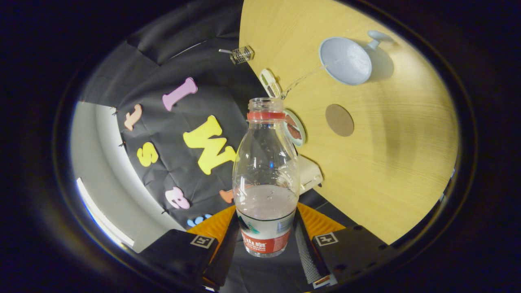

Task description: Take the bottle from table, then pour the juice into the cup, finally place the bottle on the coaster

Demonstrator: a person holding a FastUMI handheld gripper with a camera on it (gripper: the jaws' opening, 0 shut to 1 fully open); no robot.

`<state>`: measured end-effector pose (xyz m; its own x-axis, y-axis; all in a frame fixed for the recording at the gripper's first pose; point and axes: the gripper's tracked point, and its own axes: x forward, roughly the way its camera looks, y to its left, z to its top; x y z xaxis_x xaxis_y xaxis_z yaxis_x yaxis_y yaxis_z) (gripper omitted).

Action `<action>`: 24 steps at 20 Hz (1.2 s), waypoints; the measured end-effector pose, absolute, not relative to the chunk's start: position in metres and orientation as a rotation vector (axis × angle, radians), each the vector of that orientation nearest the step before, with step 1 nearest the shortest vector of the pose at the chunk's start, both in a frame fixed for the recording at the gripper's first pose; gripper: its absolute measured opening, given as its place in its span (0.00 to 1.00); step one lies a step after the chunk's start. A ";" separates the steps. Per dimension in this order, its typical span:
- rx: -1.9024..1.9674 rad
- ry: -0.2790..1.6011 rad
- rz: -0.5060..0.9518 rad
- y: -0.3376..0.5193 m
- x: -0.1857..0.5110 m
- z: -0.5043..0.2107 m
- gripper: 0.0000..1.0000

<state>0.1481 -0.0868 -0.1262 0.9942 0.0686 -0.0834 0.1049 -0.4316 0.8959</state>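
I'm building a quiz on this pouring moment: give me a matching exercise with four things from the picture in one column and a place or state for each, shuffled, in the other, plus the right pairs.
Things:
1. bottle
2. cup
3. coaster
4. gripper

Places or states:
A. round, brown, bare on the table, between the cup and the bottle
B. shut on the bottle's lower part
C. uncapped, tilted, a thin stream leaving its mouth
D. pale blue with a handle, beyond the coaster, taking in the stream

Pairs: 1-C, 2-D, 3-A, 4-B
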 end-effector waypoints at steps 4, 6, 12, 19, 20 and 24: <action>2.045 0.118 -0.038 -0.087 0.147 -0.122 0.74; 2.053 0.112 -0.034 -0.087 0.147 -0.118 0.74; 2.074 0.103 -0.029 -0.089 0.149 -0.115 0.74; 2.156 0.078 -0.046 -0.098 0.151 -0.116 0.74; 2.152 0.076 -0.047 -0.099 0.150 -0.116 0.74; 2.158 0.059 -0.042 -0.107 0.156 -0.108 0.74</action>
